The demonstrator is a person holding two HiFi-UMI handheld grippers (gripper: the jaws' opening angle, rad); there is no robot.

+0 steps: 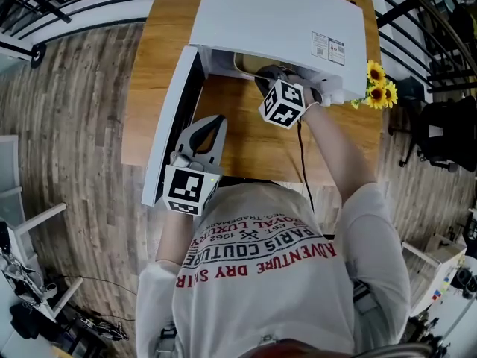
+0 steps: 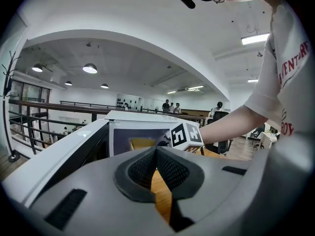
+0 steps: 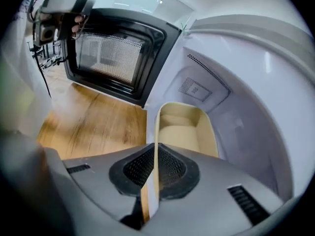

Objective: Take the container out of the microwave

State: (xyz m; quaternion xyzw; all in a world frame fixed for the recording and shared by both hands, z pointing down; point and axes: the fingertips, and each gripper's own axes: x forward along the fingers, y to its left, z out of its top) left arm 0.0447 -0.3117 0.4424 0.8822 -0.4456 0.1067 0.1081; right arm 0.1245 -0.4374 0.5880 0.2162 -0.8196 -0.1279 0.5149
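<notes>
White printed T-shirt (image 1: 268, 274) fills the bottom of the head view, closest to the camera, and both arms reach up the picture from it.

Left of centre, the left gripper (image 1: 211, 127) hovers over the wooden worktop (image 1: 246, 136). It is just beside the open white microwave door (image 1: 170, 118), which runs down the left side of the picture. In the left gripper view its grey jaws are pressed together at the tips with nothing between them. Only worktop shows through the narrow gap lower down.

Above centre, the right gripper (image 1: 273, 77) reaches into the mouth of the white box-shaped microwave (image 1: 276, 13), its marker cube just outside the opening.

A pale-yellow rectangular plastic container (image 3: 184, 132) lies inside the microwave's cavity, at the middle of the right gripper view. It is open side up, and its long side runs away from the camera. Its near left wall comes straight down the frame between the right gripper's jaws, which pinch that thin wall edge-on. The rest of the container lies beyond the pads and to their right. In the head view only a sliver of its rim shows under the microwave's front edge.

A thin black cable (image 1: 302, 155) trails down the worktop from the right gripper. A bunch of yellow sunflowers (image 1: 378, 88) stands at the microwave's right.
</notes>
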